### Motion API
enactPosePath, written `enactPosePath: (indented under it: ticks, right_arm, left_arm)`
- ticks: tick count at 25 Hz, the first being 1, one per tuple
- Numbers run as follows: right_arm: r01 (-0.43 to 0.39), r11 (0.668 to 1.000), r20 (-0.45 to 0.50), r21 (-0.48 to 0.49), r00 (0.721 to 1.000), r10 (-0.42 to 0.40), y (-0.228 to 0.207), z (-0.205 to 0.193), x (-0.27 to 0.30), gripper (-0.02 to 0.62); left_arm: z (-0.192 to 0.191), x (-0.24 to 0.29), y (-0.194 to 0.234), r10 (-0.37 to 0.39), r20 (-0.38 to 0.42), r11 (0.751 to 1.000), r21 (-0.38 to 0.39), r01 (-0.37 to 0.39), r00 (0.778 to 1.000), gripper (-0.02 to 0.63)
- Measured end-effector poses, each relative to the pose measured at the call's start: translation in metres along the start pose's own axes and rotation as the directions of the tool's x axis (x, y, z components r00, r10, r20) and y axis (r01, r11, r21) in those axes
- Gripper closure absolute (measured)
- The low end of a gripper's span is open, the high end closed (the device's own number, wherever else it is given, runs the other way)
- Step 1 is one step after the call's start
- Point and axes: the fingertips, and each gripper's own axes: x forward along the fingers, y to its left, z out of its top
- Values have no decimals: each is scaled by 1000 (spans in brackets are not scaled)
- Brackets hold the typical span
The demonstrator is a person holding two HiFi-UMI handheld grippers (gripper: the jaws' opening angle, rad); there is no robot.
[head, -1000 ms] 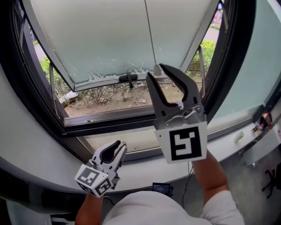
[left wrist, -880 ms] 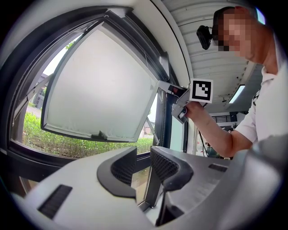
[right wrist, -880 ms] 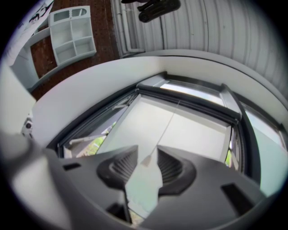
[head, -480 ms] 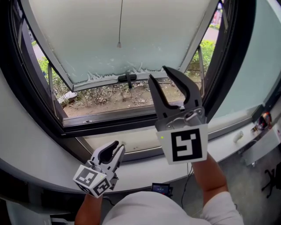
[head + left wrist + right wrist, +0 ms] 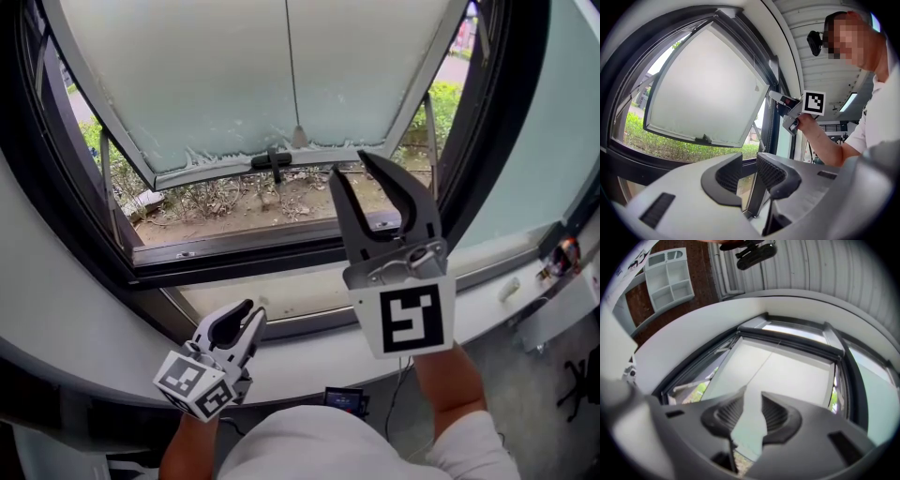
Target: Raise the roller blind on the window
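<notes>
Outside, bare ground and shrubs (image 5: 234, 202) are seen through a dark-framed window (image 5: 234, 261) whose frosted sash (image 5: 206, 84) is tilted outward, with its handle (image 5: 272, 161) at the lower edge. The roller blind itself is not shown in any view. It is presumably mounted above the top of the frame, and only its pull cord (image 5: 292, 56) is seen. The cord hangs in front of the sash at 12 o'clock in the head view and ends in a small bell-shaped weight (image 5: 297, 138) just above the handle. The right gripper (image 5: 349, 165) is held raised in front of the opening and tilted upward, with the weight close by at about 10 o'clock from its fingertips. It is judged to be placed there so that the cord can be caught. Its jaws have just been opening and are spread wide with nothing pinched; only frosted glass is seen through the gap in the right gripper view. The left gripper (image 5: 253, 314) is held low at 7 o'clock, over the white sill (image 5: 84, 309), and is pointed level toward the window. Its jaws are parted a little and nothing lies between them. It is apparently parked out of the way, since one hand is enough for the cord. The cord is not yet gripped, so the raising is judged not to be under way.
</notes>
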Motion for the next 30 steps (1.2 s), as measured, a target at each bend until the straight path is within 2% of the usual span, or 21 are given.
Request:
enactPosePath:
  ticks: [15, 22, 30]
  right_arm:
    - [-23, 995, -64, 95, 998, 29, 7, -36, -24, 482]
    - [-63, 988, -93, 142, 993, 77, 22, -54, -31, 491]
    - [-96, 972, -172, 212, 976, 134, 43, -88, -50, 505]
  left_arm:
    - [-6, -7, -1, -3, 8, 998, -58, 3, 1000, 497]
    - [-2, -12, 4, 25, 24, 997, -70, -23, 999, 497]
    - [-7, -24, 7, 46, 18, 994, -98, -44, 999, 497]
